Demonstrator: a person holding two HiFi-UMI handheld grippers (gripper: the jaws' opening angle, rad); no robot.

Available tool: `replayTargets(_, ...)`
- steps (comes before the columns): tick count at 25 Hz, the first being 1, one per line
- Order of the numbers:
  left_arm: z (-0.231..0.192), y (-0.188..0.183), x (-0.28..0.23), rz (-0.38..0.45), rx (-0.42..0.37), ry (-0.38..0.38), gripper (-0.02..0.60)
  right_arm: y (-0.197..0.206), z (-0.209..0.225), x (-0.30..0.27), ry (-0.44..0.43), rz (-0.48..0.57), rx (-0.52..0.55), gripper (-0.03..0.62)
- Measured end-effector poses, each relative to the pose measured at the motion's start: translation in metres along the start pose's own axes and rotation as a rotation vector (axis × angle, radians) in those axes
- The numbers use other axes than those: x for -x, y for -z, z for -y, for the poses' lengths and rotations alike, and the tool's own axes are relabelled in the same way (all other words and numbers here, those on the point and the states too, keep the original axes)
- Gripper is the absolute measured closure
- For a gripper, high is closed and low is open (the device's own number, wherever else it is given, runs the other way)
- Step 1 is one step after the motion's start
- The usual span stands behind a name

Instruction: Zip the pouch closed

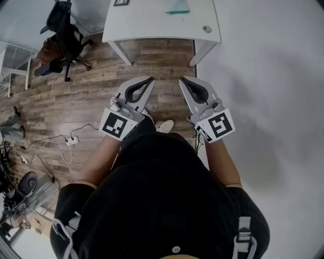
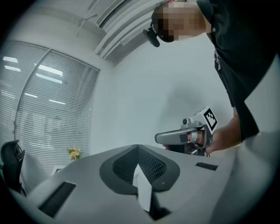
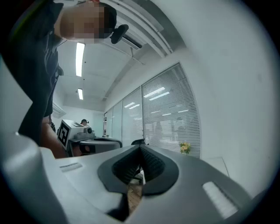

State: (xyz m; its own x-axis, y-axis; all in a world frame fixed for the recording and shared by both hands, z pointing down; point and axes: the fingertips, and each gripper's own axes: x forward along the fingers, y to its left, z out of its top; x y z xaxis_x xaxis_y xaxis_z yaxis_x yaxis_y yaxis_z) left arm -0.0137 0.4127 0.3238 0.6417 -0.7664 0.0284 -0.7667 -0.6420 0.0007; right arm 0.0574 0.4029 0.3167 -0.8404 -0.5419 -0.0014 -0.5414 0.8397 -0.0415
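My left gripper (image 1: 150, 80) and right gripper (image 1: 183, 80) are held side by side in front of the person's body, level, above a wooden floor. Both are shut, jaws together with nothing between them. In the left gripper view its own gripper (image 2: 138, 147) is shut and the right gripper (image 2: 183, 138) shows beside it, in a hand. In the right gripper view that gripper (image 3: 141, 147) is shut too, with the left gripper (image 3: 87, 142) off to its side. On the white table (image 1: 152, 25) ahead lies a flat teal-edged item (image 1: 178, 7); I cannot tell whether it is the pouch.
A black office chair (image 1: 66, 30) stands at the far left. Cables and a power strip (image 1: 71, 141) lie on the floor at left. A white wall (image 1: 273, 76) runs along the right. A small round thing (image 1: 206, 29) sits near the table's corner.
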Motion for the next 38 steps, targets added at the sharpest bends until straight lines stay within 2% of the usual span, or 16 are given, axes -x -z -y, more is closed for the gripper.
replayTargets(6, -0.006, 0.004, 0.000, -0.005, -0.015, 0.005, 0.574, 0.004, 0.002, -0.003, 0.000, -0.009, 0.000, 0.583)
replayTargets(13, -0.008, 0.003, -0.002, -0.017, -0.014, 0.020, 0.574, 0.009, 0.012, -0.001, 0.025, -0.005, -0.053, 0.583)
replayTargets(20, -0.012, 0.008, -0.003, -0.028, 0.002, 0.019, 0.574, 0.013, 0.010, -0.007, 0.018, -0.021, -0.047, 0.583)
replayTargets(26, 0.002, 0.009, 0.000, -0.031, -0.017, 0.012, 0.571, 0.016, 0.006, 0.006, 0.040, -0.025, -0.023, 0.582)
replayTargets(28, -0.001, 0.010, 0.000, -0.031, -0.014, 0.003, 0.564, 0.015, 0.009, 0.005, 0.051, -0.020, -0.024, 0.509)
replayTargets(31, 0.000, 0.011, -0.003, -0.037, -0.010, 0.010, 0.518, 0.012, 0.015, 0.006, 0.066, -0.014, -0.024, 0.452)
replayTargets(38, 0.010, 0.012, -0.011, -0.047, -0.018, 0.026, 0.376, 0.012, 0.019, 0.015, 0.072, -0.015, -0.029, 0.357)
